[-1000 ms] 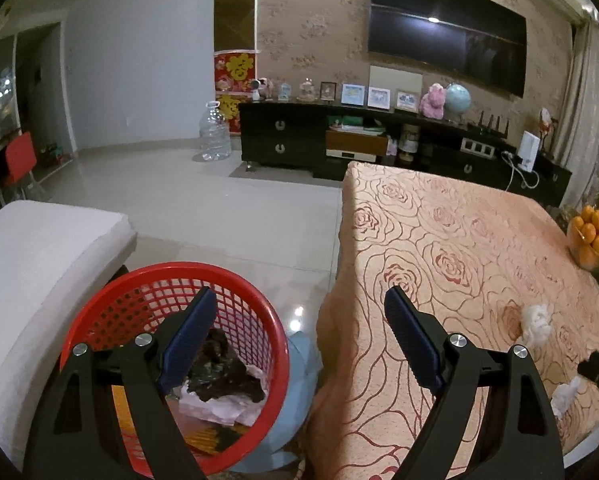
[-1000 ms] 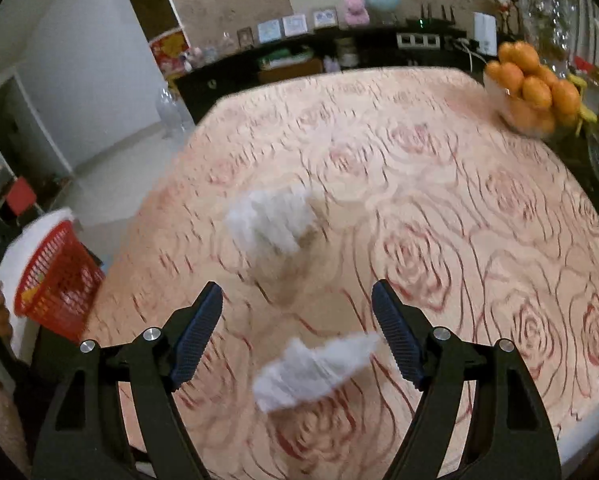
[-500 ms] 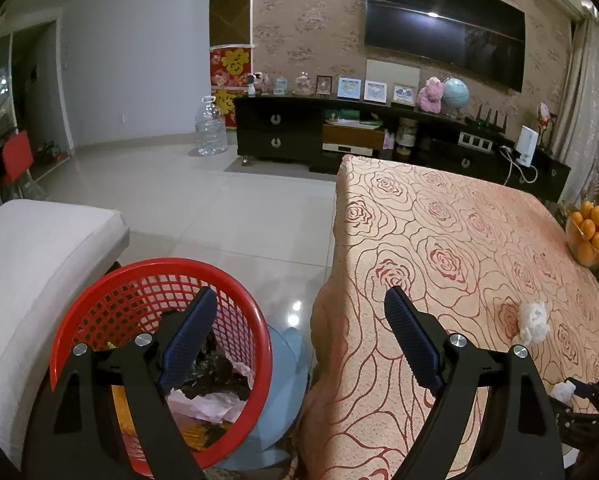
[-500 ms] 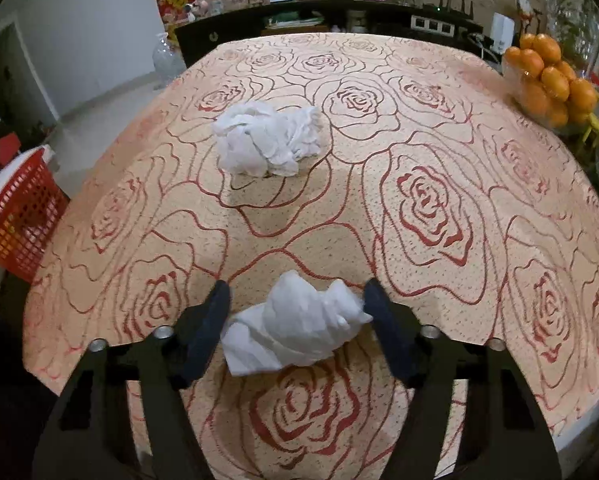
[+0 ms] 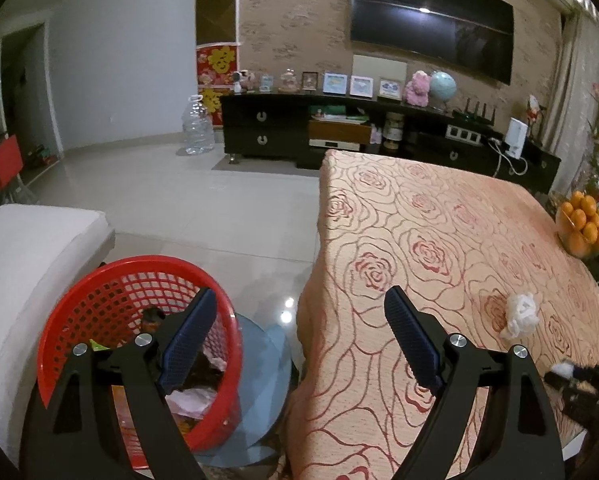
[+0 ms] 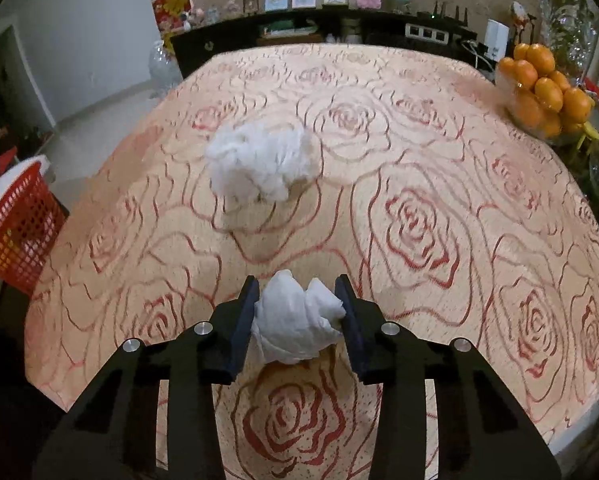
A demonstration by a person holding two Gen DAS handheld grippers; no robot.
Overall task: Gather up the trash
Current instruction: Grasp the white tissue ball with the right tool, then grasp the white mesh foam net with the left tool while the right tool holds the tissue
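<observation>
Partway through: right gripper [image 6: 299, 312] just closed, pinching the near tissue wad [image 6: 295, 320] at lower centre, second wad [image 6: 263, 166] left mid-table, left gripper [image 5: 299, 340] spread empty beside red basket [image 5: 99, 280] already holding rubbish.

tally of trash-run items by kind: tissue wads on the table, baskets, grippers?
Crumpled tissues: 2, the near tissue clamped in the right gripper, the far tissue loose on the tablecloth
Red basket: 1
Grippers: 2, left gripper empty
Total: 5
</observation>
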